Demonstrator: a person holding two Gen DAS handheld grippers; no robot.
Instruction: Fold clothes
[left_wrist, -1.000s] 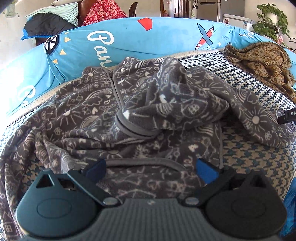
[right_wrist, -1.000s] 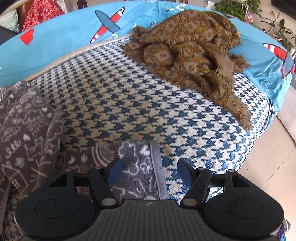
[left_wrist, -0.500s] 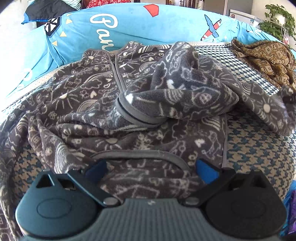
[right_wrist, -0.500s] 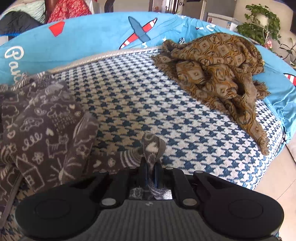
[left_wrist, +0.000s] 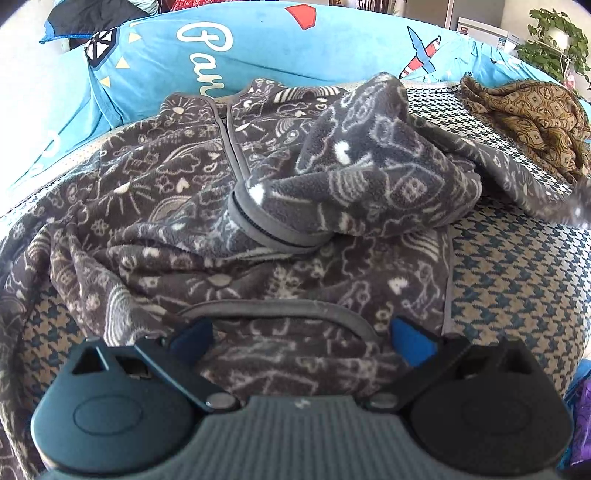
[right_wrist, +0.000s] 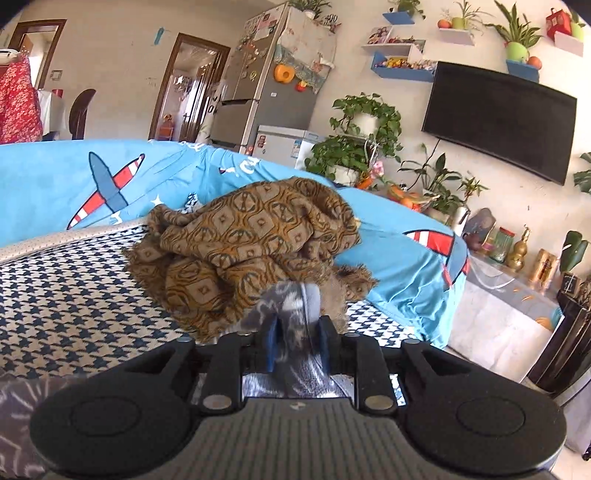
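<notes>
On the houndstooth sofa (left_wrist: 517, 266) we see the grey jacket (left_wrist: 258, 192) lying crumpled. Our left gripper (left_wrist: 301, 334) hovers with jaws apart over its near hem. Our right gripper (right_wrist: 297, 345) pinches its sleeve (right_wrist: 291, 306), near a brown shawl (right_wrist: 243, 243).

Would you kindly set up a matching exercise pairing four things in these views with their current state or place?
1. left gripper
2. right gripper
3. brown scarf
4. grey fleece jacket

a. bunched near the blue cushion
b. jaws open over the hem
c. rumpled, one sleeve across its front
d. shut on a grey cuff

Pairs: 1-b, 2-d, 3-a, 4-c
</notes>
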